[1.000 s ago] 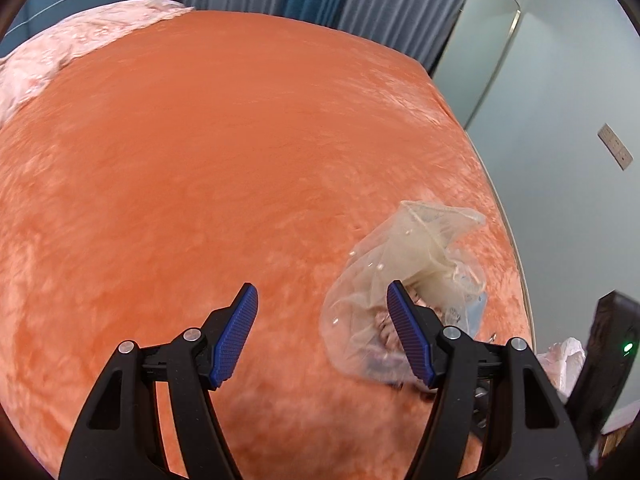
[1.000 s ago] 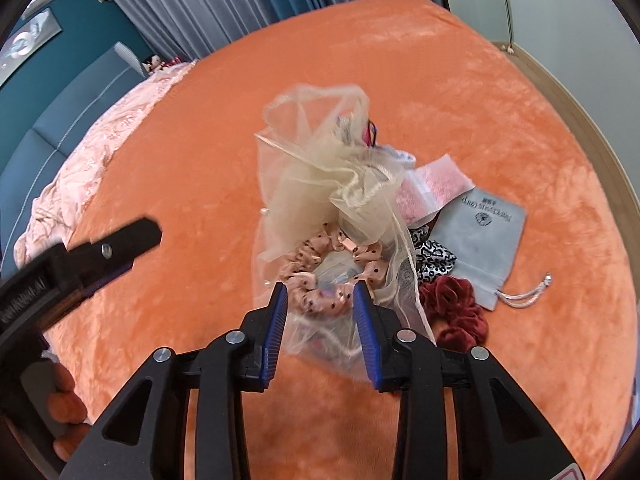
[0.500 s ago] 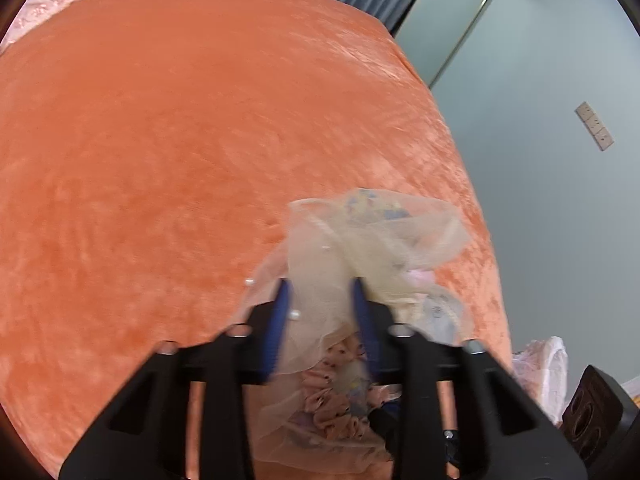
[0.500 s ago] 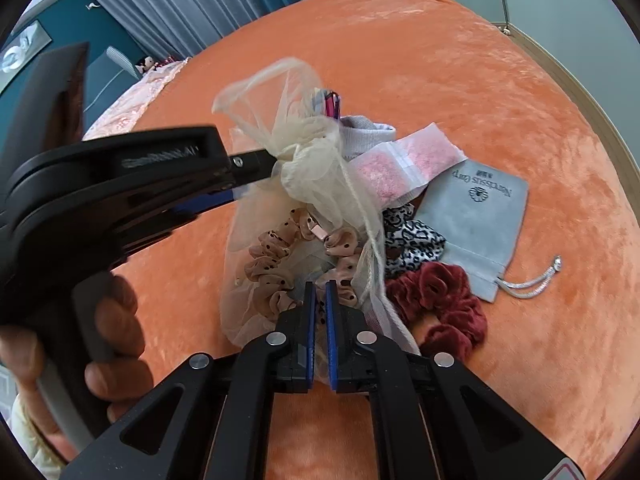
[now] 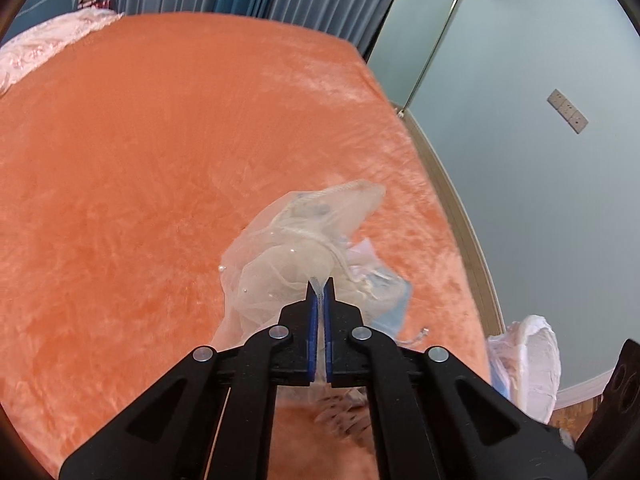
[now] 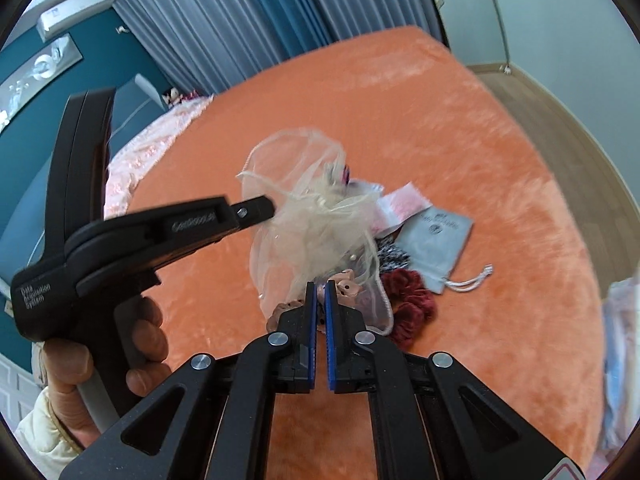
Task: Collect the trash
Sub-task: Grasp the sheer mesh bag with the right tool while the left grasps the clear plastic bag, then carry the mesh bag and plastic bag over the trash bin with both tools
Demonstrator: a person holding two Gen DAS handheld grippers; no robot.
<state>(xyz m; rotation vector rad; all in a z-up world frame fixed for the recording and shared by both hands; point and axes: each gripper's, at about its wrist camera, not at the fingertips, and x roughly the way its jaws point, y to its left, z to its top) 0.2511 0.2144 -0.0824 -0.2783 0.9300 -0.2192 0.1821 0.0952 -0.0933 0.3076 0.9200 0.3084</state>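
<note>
A sheer cream drawstring bag holding a pink scrunchie hangs just above the orange bedspread. My left gripper is closing tight on a fold of the bag's upper part, with the mesh pinched between its blue pads. In the right wrist view the left gripper reaches in from the left, held by a hand, and meets the bag near its gathered neck. My right gripper is shut on the bag's lower edge.
On the bed beside the bag lie a grey pouch, a dark red scrunchie, a leopard-print scrunchie and a pink packet. A white plastic bag stands past the bed's right edge, by the wall.
Both grippers went from open to shut on the sheer bag. The left one swung over from the bare bedspread onto it. The bag has since risen off the bed between them.
</note>
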